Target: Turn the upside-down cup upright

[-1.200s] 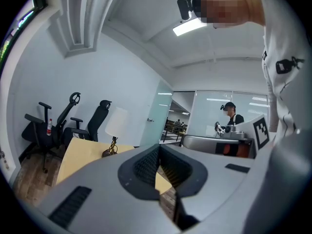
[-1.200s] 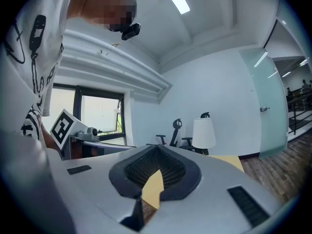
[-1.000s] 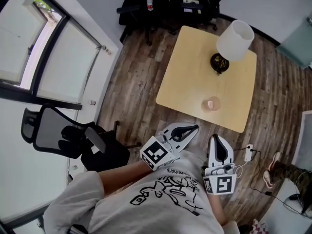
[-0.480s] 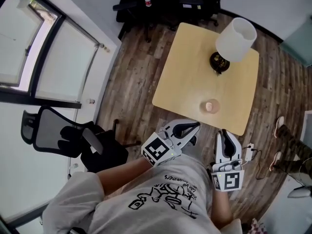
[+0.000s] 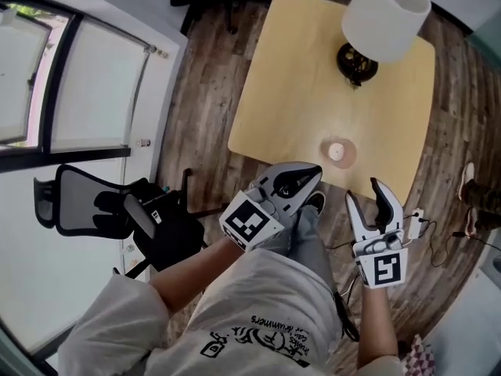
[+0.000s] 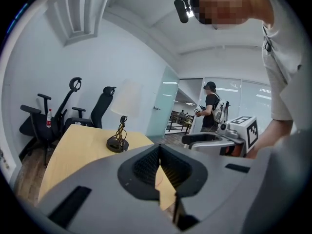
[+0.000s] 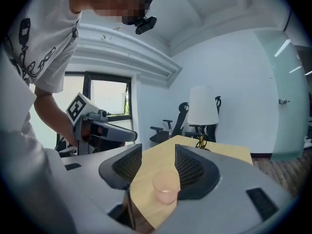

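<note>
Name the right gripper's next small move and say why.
Probably ease the right gripper forward until its jaws straddle the cup. Its jaws have just been opening and hold nothing; the cup stands on the table ahead of them, lined up with the gap.

1. I note a square wooden table (image 5: 297, 77) directly ahead of the fingers (image 5: 388, 204) of the right gripper (image 5: 365, 191), with its near edge close to them.
2. A lamp (image 5: 386, 14) with a white shade and dark base stands at the table's far side, well beyond those fingers.
3. A black mesh office chair (image 5: 82, 210) sits well left of the left gripper (image 5: 316, 171).
4. A white power strip (image 5: 415, 222) with cables lies on the plank floor (image 5: 203, 92), just right of the right fingers.
5. In the left gripper view, a person (image 6: 213, 106) in a dark shirt stands far beyond the fingers.
</note>
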The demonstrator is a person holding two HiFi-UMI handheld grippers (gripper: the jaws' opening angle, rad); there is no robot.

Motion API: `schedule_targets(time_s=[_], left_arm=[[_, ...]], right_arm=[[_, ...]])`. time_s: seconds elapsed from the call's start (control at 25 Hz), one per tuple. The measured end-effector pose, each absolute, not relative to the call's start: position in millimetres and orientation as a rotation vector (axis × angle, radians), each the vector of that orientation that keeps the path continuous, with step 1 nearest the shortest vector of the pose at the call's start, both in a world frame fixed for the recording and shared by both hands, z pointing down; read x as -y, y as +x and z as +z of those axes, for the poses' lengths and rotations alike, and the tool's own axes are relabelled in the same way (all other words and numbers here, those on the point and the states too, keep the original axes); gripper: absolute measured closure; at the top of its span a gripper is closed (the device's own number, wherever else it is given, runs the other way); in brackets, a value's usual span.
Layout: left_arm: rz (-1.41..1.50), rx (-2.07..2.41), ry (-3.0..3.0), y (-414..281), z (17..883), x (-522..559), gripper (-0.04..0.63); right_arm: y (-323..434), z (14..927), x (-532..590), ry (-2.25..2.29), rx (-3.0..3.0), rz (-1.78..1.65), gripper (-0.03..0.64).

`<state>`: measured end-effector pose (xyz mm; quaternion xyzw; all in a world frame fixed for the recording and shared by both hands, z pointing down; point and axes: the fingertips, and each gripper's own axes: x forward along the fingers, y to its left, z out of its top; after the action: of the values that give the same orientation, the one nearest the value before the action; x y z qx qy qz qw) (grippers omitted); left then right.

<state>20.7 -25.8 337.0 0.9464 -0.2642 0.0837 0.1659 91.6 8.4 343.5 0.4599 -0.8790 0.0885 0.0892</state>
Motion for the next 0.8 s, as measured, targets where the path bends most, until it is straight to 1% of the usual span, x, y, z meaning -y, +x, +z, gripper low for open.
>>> schedule_targets(time_s=[0.16, 0.36, 0.8], left_arm=[[0.26, 0.751, 2.666, 16, 360, 14, 0.586], [0.271, 0.755, 2.639, 25, 403, 31, 0.586], [0.208, 0.733, 2.644, 37, 426, 55, 0.586]], right_arm=[[85, 366, -16, 1.424, 2.596, 0.289, 0.356], [82, 417, 9, 1.415, 2.584, 0.302, 0.303], [72, 470, 30, 1.394, 2.544, 0.353, 0.25]])
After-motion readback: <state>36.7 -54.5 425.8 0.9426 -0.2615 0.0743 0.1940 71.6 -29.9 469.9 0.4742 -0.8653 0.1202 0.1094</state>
